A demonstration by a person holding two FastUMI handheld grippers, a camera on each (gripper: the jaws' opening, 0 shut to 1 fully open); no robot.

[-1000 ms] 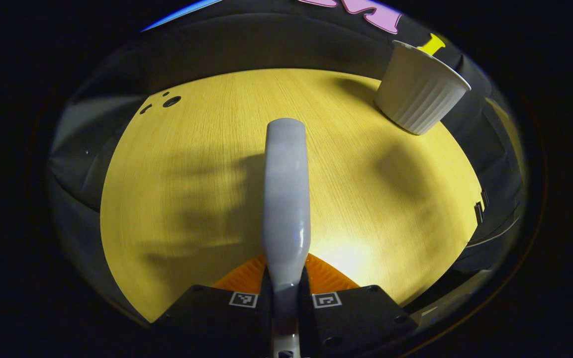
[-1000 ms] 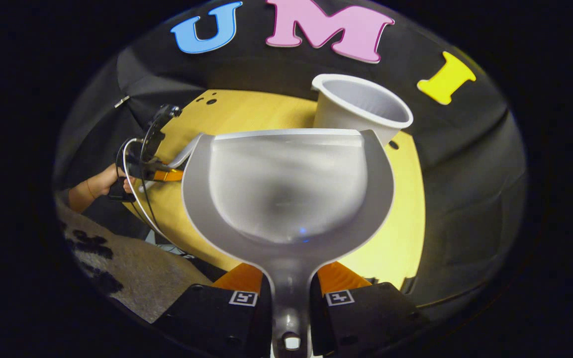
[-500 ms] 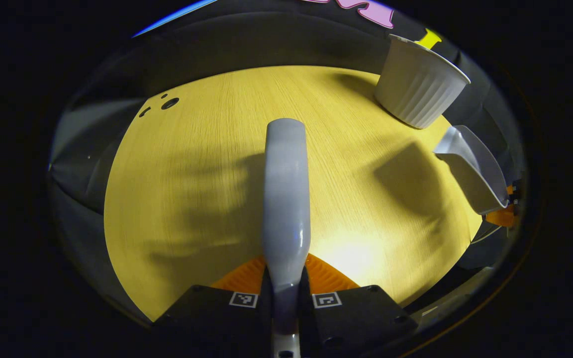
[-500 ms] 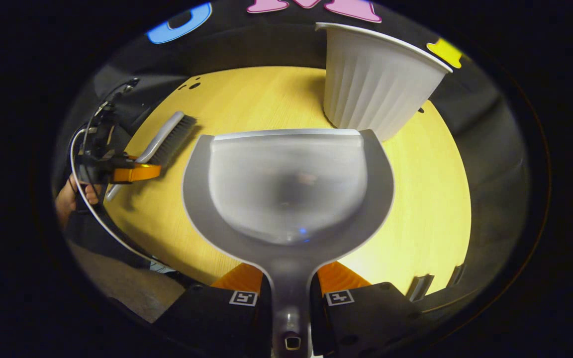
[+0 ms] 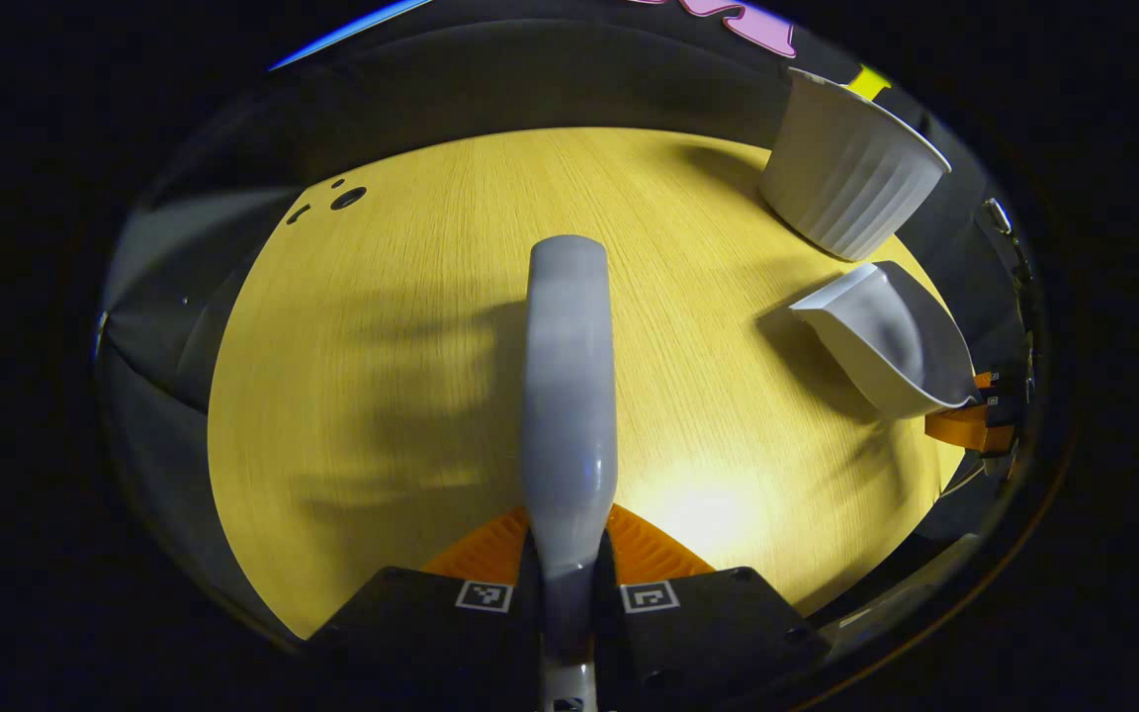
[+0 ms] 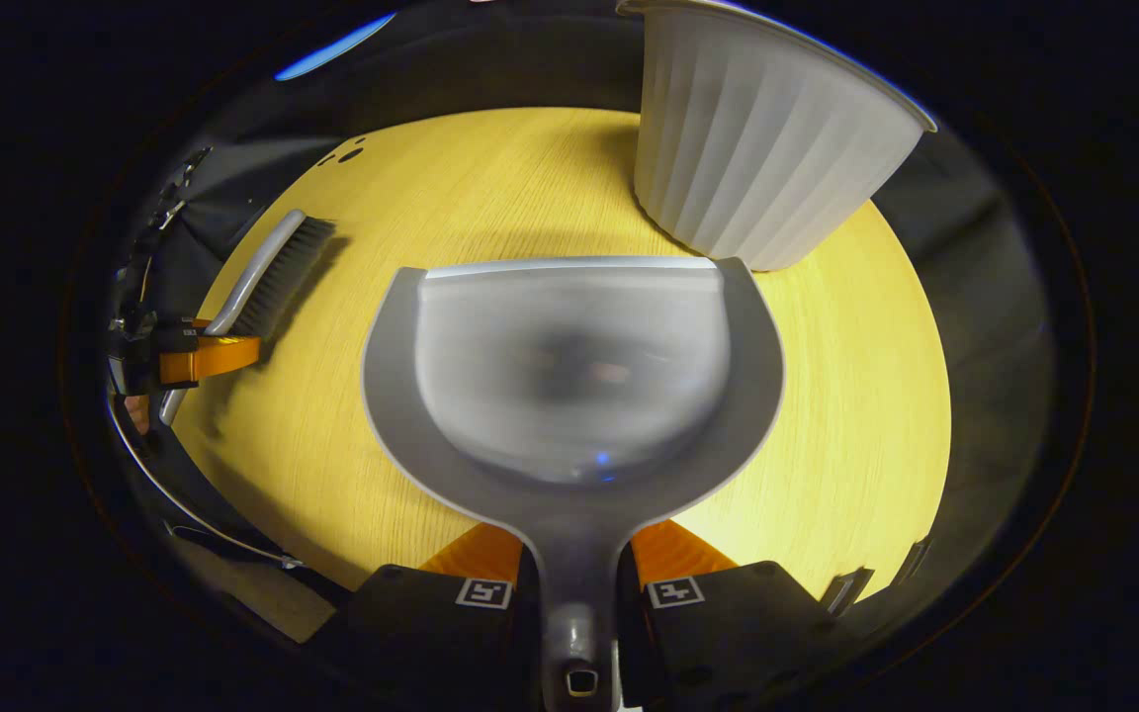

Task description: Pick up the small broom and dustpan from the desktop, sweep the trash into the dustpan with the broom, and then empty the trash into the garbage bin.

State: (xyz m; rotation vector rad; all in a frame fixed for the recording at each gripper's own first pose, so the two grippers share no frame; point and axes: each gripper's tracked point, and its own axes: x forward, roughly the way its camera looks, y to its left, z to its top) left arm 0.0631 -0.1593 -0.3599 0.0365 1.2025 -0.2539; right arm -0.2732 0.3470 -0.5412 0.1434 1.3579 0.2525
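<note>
Leftmost, left gripper (image 5: 569, 583) pinches the broom (image 5: 569, 396) by its handle, above the yellow surface (image 5: 382, 346). Right gripper (image 6: 577, 583) clamps the dustpan (image 6: 574, 366) handle, pan held over the surface just beside the white ribbed garbage bin (image 6: 757, 148).
</note>
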